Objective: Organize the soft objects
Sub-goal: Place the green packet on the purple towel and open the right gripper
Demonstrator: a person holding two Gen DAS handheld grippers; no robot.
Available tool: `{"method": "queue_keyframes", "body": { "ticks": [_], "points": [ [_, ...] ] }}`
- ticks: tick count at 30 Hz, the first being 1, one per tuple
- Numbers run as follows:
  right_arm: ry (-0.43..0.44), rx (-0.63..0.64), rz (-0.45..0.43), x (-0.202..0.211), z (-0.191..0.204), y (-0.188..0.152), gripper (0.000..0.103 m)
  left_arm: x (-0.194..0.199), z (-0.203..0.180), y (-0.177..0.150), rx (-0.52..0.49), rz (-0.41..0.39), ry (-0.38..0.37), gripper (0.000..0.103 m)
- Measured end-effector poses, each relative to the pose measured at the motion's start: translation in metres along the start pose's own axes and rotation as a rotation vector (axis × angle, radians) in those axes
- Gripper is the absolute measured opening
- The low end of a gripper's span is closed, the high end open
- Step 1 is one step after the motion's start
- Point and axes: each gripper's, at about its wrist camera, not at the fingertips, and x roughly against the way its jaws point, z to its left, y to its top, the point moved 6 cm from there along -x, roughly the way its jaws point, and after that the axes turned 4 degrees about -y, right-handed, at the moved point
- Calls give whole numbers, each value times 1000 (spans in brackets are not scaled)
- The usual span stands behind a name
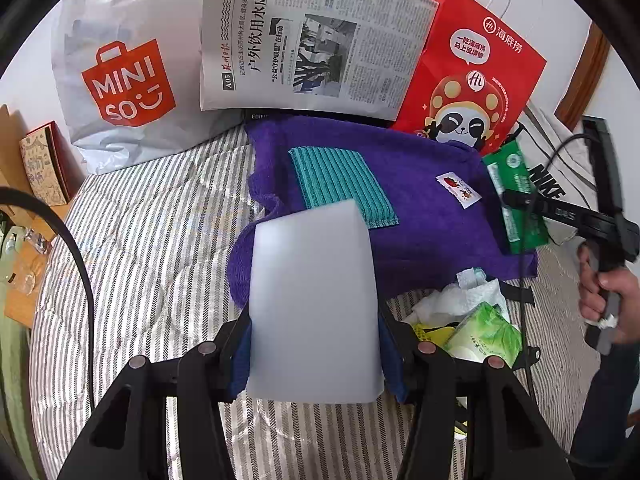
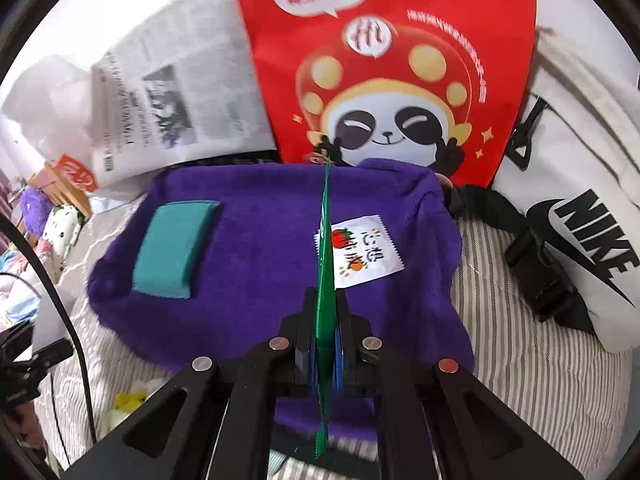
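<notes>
1. At the far left, a white MINISO bag [image 1: 116, 92] stands against the wall, and a newspaper [image 1: 304, 36] leans just right of it.
2. The left gripper [image 1: 314, 344] pinches a white foam block [image 1: 314, 304] between its two blue-padded fingers [image 1: 240, 360]; the block stands upright over the near edge of the towel.
3. A purple towel [image 1: 420, 224] lies spread on the striped bed cover [image 1: 152, 240], in the middle of the scene.
4. A teal striped cloth pad [image 1: 340, 184] lies flat on the left part of the towel, just behind the foam block.
5. A small white sachet [image 2: 366, 252] with a fruit print lies on the right part of the towel.
6. The right gripper [image 2: 326, 344] has its fingers pressed together on a flat green packet [image 2: 326, 280], seen edge-on above the towel.
7. A red panda bag [image 2: 384, 80] stands behind the towel's far right.
8. A white NIKE bag [image 2: 580, 208] lies at the far right.
9. Near the towel's near right corner lie crumpled white tissues [image 1: 460, 296] and a green tissue pack [image 1: 486, 336].
</notes>
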Motion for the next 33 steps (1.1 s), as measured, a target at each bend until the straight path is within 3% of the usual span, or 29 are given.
{"method": "queue_keyframes", "body": {
  "ticks": [4,9,21,23,27,33],
  "points": [
    [5,-18,45,-19,-4,3,7,-5,0,0,-4,10,0,51],
    [84,-20,91,-32,7,0,7,-12,-1,0,-7,21,-9,51],
    [23,-2,139,-44,-3,-9,15,-22,4,0,-8,49,-19,51],
    [12,11,147,-43,-3,-10,21,-22,4,1,-8,49,-18,51],
    [-73,61,144,-38,-6,-8,43,-21,3,4,-13,47,-15,51],
    [-110,84,113,-24,-7,-6,49,-24,0,7,-26,49,-2,51]
  ]
}}
